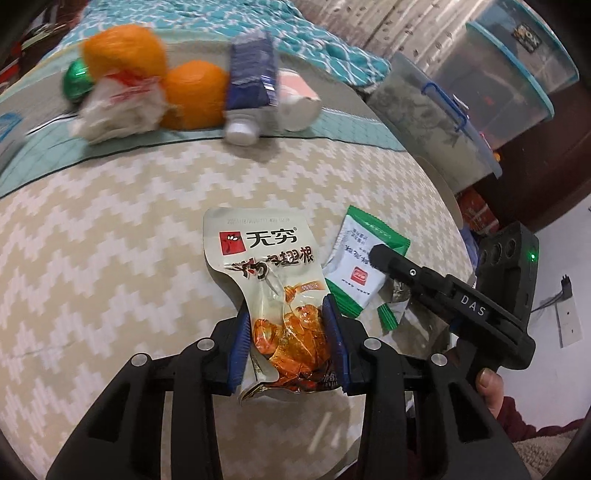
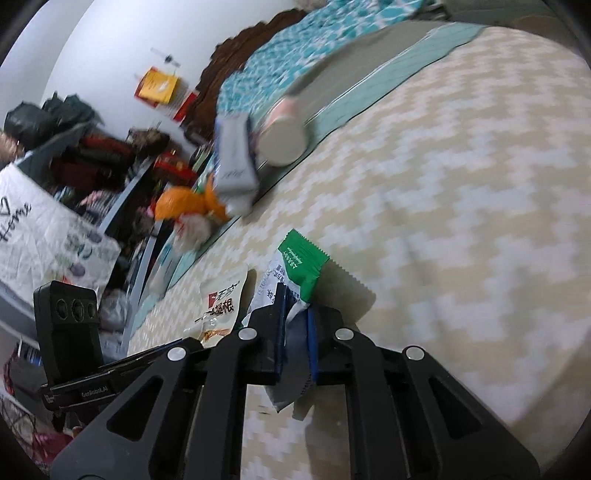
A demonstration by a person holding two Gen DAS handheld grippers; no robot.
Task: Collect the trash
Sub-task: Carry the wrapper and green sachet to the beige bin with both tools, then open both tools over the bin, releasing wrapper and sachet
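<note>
My left gripper (image 1: 287, 321) is shut on a white snack wrapper (image 1: 271, 280) printed with orange glazed meat, held over the beige zigzag bed cover (image 1: 110, 258). Just to its right my right gripper (image 1: 384, 258) pinches a green-and-white sachet (image 1: 356, 269). In the right wrist view that gripper (image 2: 295, 317) is shut on the green-and-white sachet (image 2: 299, 262), and the snack wrapper (image 2: 221, 299) shows to its left beside the other tool. Farther back lies more litter: orange peels (image 1: 159, 74), crumpled white paper (image 1: 118, 107), a blue tube (image 1: 251, 81) and a pink-white cup (image 1: 297, 101).
A green foil ball (image 1: 75, 81) sits beside the peels. A teal patterned quilt (image 1: 221, 22) covers the bed's far part. Clear plastic storage bins (image 1: 480, 92) stand off the bed's right side. A hand (image 1: 491, 391) grips the right tool. Clutter and bags (image 2: 74, 155) fill the room's side.
</note>
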